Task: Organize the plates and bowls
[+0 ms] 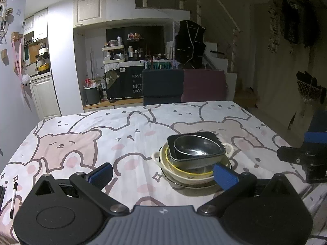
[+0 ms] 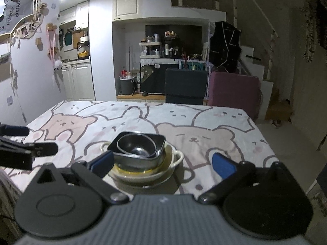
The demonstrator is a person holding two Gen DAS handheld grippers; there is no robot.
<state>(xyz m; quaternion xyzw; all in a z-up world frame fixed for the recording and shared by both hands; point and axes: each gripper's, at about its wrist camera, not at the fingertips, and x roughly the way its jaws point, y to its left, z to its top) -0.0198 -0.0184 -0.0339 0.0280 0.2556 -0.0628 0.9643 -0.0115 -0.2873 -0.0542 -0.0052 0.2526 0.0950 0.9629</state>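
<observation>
One stack of dishes stands on the bear-print tablecloth [image 1: 81, 134]. A small round metal bowl [image 1: 196, 145] lies inside a dark square bowl [image 1: 184, 159], which rests in a cream two-handled bowl [image 1: 184, 175] over a flat plate [image 1: 196, 185]. My left gripper [image 1: 163, 173] is open, low at the near edge, with the stack just ahead of its right finger. My right gripper [image 2: 163, 163] is open too; the same stack [image 2: 141, 153] sits close behind its left finger. Neither gripper holds anything. The right gripper's body [image 1: 306, 159] shows at the right edge of the left wrist view.
A black marker pen [image 1: 13, 196] lies at the table's near left corner. Behind the far table edge stand a dark chair back [image 1: 163, 85] and a maroon one [image 1: 204, 85]. The left gripper's arm [image 2: 26, 151] shows at the left of the right wrist view.
</observation>
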